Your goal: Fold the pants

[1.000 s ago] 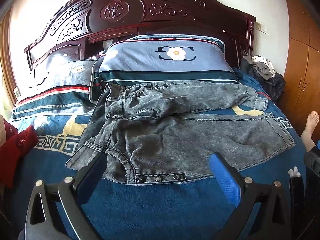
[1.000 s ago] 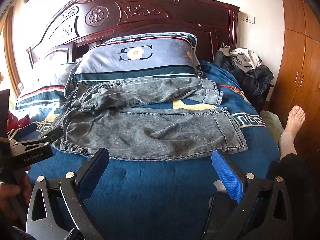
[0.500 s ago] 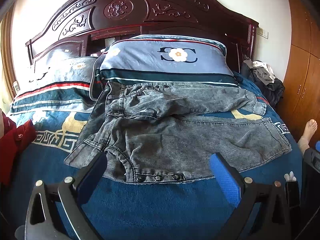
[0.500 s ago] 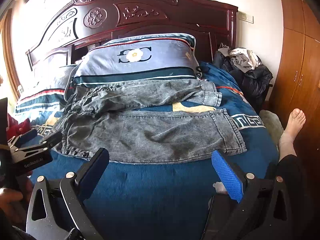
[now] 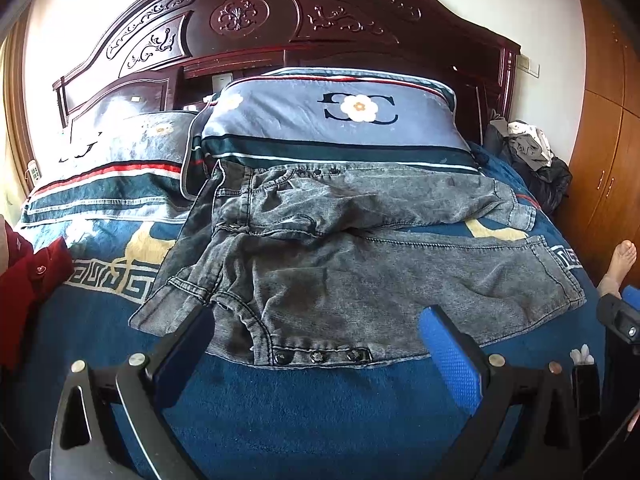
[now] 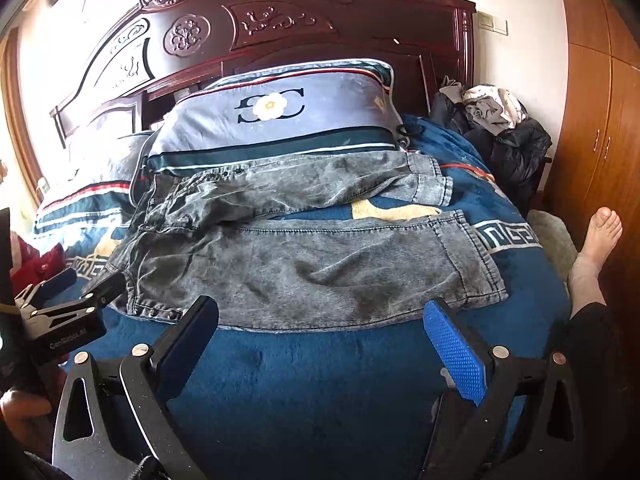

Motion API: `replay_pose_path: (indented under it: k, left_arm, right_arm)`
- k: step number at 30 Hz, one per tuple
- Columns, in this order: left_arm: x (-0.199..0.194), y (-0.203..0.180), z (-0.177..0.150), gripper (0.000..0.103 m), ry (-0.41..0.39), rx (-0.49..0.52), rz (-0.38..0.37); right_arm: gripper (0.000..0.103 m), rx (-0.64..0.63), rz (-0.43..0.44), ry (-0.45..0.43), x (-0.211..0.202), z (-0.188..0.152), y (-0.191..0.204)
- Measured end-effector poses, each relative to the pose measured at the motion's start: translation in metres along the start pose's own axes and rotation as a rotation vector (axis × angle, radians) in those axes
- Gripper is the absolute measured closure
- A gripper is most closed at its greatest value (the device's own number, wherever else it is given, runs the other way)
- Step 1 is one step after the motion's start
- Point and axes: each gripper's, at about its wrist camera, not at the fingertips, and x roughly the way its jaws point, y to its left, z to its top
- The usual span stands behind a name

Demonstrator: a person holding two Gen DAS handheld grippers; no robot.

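Observation:
Grey denim pants (image 5: 360,276) lie spread on the blue bedspread (image 5: 320,408), waistband at the left, legs running right, the far leg resting against a pillow. They also show in the right wrist view (image 6: 304,264). My left gripper (image 5: 316,340) is open and empty, hovering over the near edge of the pants by the row of buttons (image 5: 318,356). My right gripper (image 6: 320,332) is open and empty, at the near edge of the front leg. The left gripper also shows at the left in the right wrist view (image 6: 76,284).
A carved dark wood headboard (image 5: 300,28) and two pillows (image 5: 332,120) stand behind the pants. A red garment (image 5: 28,276) lies at the left. A pile of dark clothes (image 6: 500,128) sits at the right by a wooden wardrobe (image 6: 600,120). A bare foot (image 6: 596,240) is at the right.
Both grippers have moved a little closer to the near edge of the pants. Both stay open and the pants have not moved.

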Motion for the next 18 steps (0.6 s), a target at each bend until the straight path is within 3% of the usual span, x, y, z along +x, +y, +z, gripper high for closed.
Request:
replay_pose_path:
  k: [8, 18]
  left_arm:
    - [0.003, 0.005, 0.002, 0.0, 0.009, -0.018, 0.005]
    - [0.022, 0.03, 0.014, 0.0, 0.088, -0.105, 0.024]
  right_arm:
    - [0.0, 0.007, 0.019, 0.013, 0.012, 0.006, 0.002]
    - [0.0, -0.08, 0.064, 0.051, 0.047, 0.029, 0.011]
